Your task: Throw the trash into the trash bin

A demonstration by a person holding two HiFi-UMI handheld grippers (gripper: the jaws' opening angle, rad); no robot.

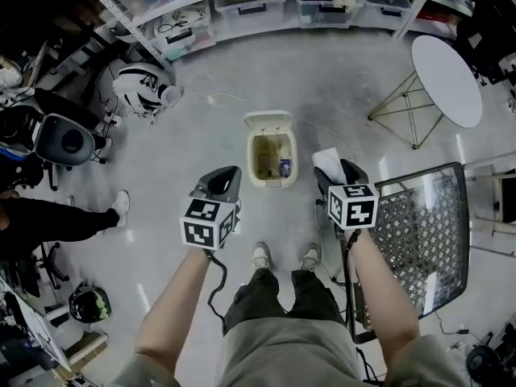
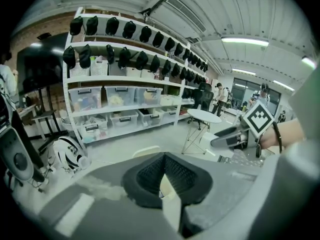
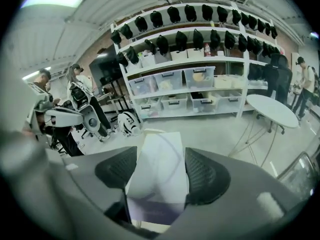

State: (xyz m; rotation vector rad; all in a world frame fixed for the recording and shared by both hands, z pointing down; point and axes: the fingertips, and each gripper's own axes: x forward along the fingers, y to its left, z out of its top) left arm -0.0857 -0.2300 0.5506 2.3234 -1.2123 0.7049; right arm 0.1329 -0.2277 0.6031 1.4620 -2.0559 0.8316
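A cream trash bin (image 1: 251,158) stands on the grey floor just ahead of my feet. Its lid is flipped up at the far side, and a small blue item lies inside. My right gripper (image 1: 330,169) hangs to the right of the bin, shut on a white box (image 1: 325,160). In the right gripper view the white box (image 3: 160,164) fills the gap between the pads of my right gripper (image 3: 159,173). My left gripper (image 1: 226,181) hovers left of the bin with nothing in it; its jaws (image 2: 164,171) are shut pad to pad.
A black mesh chair (image 1: 419,232) stands close on my right and a round white table (image 1: 446,79) beyond it. Shelves with storage boxes (image 1: 242,6) line the far wall. A helmet (image 1: 145,87) lies on the floor; a seated person's leg (image 1: 64,220) reaches in from the left.
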